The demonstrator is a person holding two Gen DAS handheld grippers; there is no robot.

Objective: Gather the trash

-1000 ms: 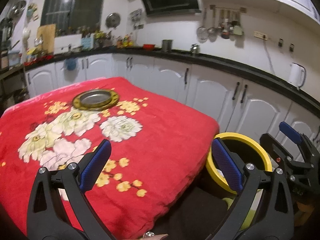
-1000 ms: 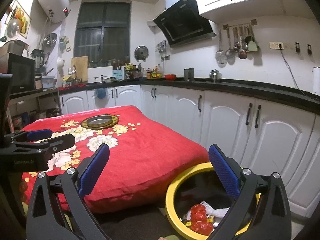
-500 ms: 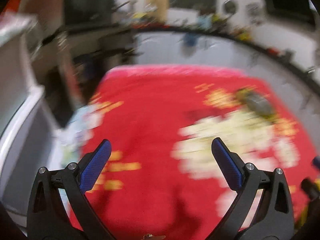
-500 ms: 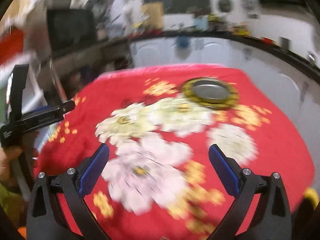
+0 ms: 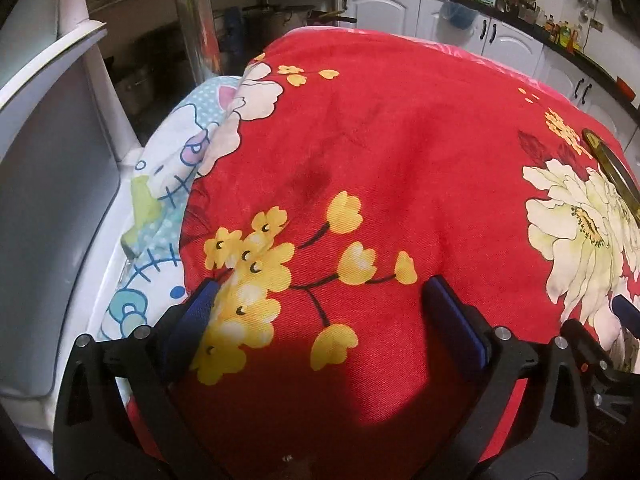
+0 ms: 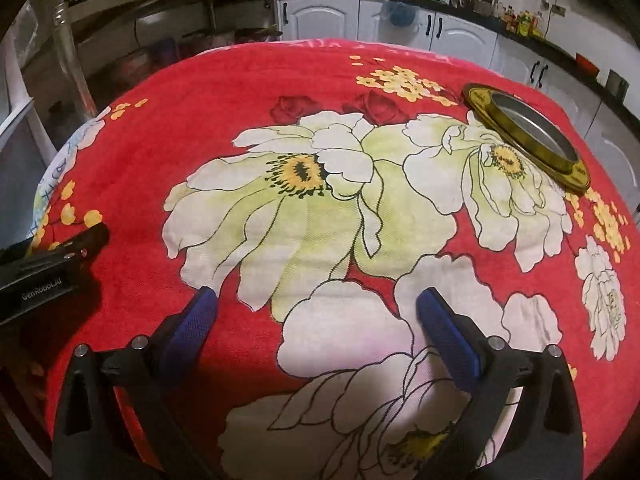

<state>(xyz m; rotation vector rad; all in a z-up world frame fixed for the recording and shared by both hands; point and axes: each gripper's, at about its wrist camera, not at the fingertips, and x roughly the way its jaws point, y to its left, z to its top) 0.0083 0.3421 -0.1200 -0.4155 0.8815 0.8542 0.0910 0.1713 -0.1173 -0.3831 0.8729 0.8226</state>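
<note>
Fingers of both grippers are spread wide with nothing held between the blue pads. The left gripper point(image 5: 320, 300) is now held over the left edge of the red floral blanket point(image 5: 400, 140), where a pale blue cartoon-print cloth point(image 5: 168, 184) and a grey-white appliance point(image 5: 44, 168) are seen; a second ago it was turned toward the blanket's right corner and a yellow-rimmed bin, which is no longer in either view. The right gripper point(image 6: 316, 308) is now held over the large white flowers at the blanket's middle, instead of the bin with its red and white trash. A gold-rimmed round tray point(image 6: 528, 136) lies on the blanket at far right. No trash is seen on the blanket.
</note>
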